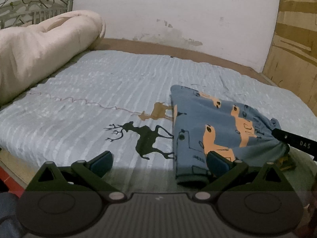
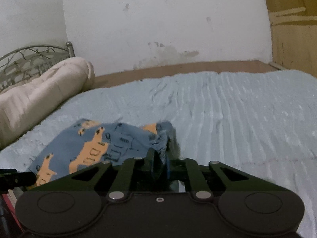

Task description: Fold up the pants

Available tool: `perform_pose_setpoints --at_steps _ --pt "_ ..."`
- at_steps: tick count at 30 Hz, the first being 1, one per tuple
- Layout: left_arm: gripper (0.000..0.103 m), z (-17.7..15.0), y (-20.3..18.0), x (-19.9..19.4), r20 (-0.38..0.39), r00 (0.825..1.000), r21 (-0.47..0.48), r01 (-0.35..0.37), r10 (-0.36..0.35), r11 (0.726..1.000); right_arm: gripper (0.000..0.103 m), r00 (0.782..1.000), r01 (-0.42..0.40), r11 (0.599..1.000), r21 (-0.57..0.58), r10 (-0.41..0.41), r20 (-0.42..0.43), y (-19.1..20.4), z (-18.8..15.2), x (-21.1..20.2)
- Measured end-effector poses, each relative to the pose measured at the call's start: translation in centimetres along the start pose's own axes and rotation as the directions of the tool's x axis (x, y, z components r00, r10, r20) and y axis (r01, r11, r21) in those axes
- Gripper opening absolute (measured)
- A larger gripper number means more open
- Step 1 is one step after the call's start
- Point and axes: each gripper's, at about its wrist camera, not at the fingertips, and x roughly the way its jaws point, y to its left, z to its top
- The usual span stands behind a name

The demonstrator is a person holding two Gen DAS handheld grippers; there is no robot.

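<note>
The pants (image 1: 214, 127) are soft blue knit cloth printed with orange shapes and thin dark outlines. They lie partly folded on the bedspread (image 1: 95, 91), in the lower right of the left wrist view, with a straight folded edge on their left side and a bunched, gathered corner on the right. The bedspread is pale blue with ribbed, wavy ridges, and carries a black deer print (image 1: 142, 138) and a tan one (image 1: 158, 112) just left of the pants.

The left gripper (image 1: 158, 160) has its blue-padded fingers (image 1: 103, 161) spread wide apart, nothing between them; the right-hand finger sits over the near hem of the pants.

The right gripper (image 2: 160, 162) is clamped on a pinched corner of the pants (image 2: 85, 146), the cloth puckering up between its fingers at bottom centre of the right wrist view. In the left wrist view only a black bar of it shows at the right edge, meeting that gathered corner.

A puffy, rolled cream quilt (image 1: 39, 45) lies at upper left, in front of a curled metal headboard (image 1: 29, 6). Behind stands a stained white wall (image 2: 158, 23) and, at the right edge, wood panelling (image 1: 293, 39). The deer prints show only in the left wrist view.
</note>
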Motion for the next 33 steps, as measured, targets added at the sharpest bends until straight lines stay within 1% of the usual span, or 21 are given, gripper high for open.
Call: perform_pose_setpoints --at_steps 1,2,3,4,5,7,8,10,11,14,16,21,25,27,29,31,33 --pt "0.102 0.1 0.0 -0.1 0.001 1.000 0.001 0.003 -0.003 1.000 0.018 1.000 0.005 1.000 0.005 -0.005 0.006 -0.1 -0.2 -0.2" --pt "0.102 0.2 0.1 -0.2 0.003 1.000 -0.003 0.007 -0.007 1.000 0.027 1.000 0.010 1.000 0.008 -0.010 0.014 -0.1 -0.2 -0.5" --pt "0.102 0.4 0.2 -0.3 0.007 1.000 -0.010 0.010 -0.010 1.000 0.033 0.999 0.020 1.000 0.008 -0.021 0.024 -0.1 -0.1 -0.8" --pt "0.102 0.6 0.3 -0.3 0.012 1.000 -0.020 0.013 -0.013 1.000 0.050 0.999 0.035 0.999 0.002 -0.035 0.036 0.1 0.0 -1.0" --pt "0.102 0.8 0.3 -0.3 0.017 1.000 -0.028 0.014 -0.014 1.000 0.069 0.998 0.046 0.999 -0.006 -0.046 0.051 0.2 0.2 -1.2" --pt "0.102 1.2 0.2 -0.1 0.020 1.000 -0.038 0.014 -0.013 0.999 0.086 0.996 0.042 0.999 -0.013 -0.041 0.075 0.4 0.5 -1.4" --pt "0.102 1.2 0.2 0.1 0.015 1.000 -0.039 0.011 -0.010 0.999 0.089 0.996 0.030 1.000 -0.011 -0.029 0.080 0.5 0.6 -1.4" --pt "0.102 0.9 0.1 0.7 -0.019 1.000 -0.032 -0.005 0.004 0.999 0.092 0.997 0.032 0.999 -0.014 -0.031 0.065 0.9 0.5 -1.0" --pt "0.102 0.6 0.0 0.9 -0.030 0.999 -0.021 -0.012 0.011 1.000 0.093 0.998 0.048 0.999 -0.024 -0.047 0.050 1.2 0.3 -0.7" --pt "0.102 -0.1 -0.2 0.6 -0.017 1.000 0.029 -0.018 0.019 0.999 0.095 0.995 0.101 0.993 -0.064 -0.101 0.002 1.7 -0.9 -0.2" --pt "0.102 -0.4 -0.1 0.4 -0.020 1.000 0.039 -0.011 0.012 0.999 0.097 0.994 0.107 0.992 -0.064 -0.108 -0.001 1.4 -2.1 -0.7" --pt "0.102 -1.3 0.0 0.0 -0.020 1.000 0.075 0.002 0.000 0.997 0.101 0.995 0.099 0.991 -0.091 -0.096 0.033 0.8 -4.2 -2.7" --pt "0.102 -1.9 -0.2 -0.4 -0.034 0.999 0.118 0.001 0.003 0.993 0.102 0.995 0.094 0.991 -0.093 -0.090 0.044 0.8 -4.7 -3.3" --pt "0.102 -1.6 -0.3 -0.8 -0.043 0.999 0.127 0.004 0.002 0.992 0.102 0.995 0.086 0.993 -0.087 -0.081 0.063 0.8 -4.4 -3.7" --pt "0.102 -0.9 -0.1 -1.4 -0.039 0.999 0.102 0.023 -0.019 0.994 0.102 0.992 0.066 0.994 -0.087 -0.056 0.115 0.8 -3.5 -4.5" --pt "0.102 0.2 0.1 -1.9 -0.009 0.999 0.071 0.044 -0.044 0.996 0.102 0.986 0.054 0.992 -0.110 -0.036 0.162 1.0 -2.5 -4.9" --pt "0.102 1.6 -0.1 -1.7 0.019 0.999 0.064 0.045 -0.046 0.997 0.102 0.984 0.060 0.988 -0.141 -0.035 0.174 1.2 -1.4 -4.4"
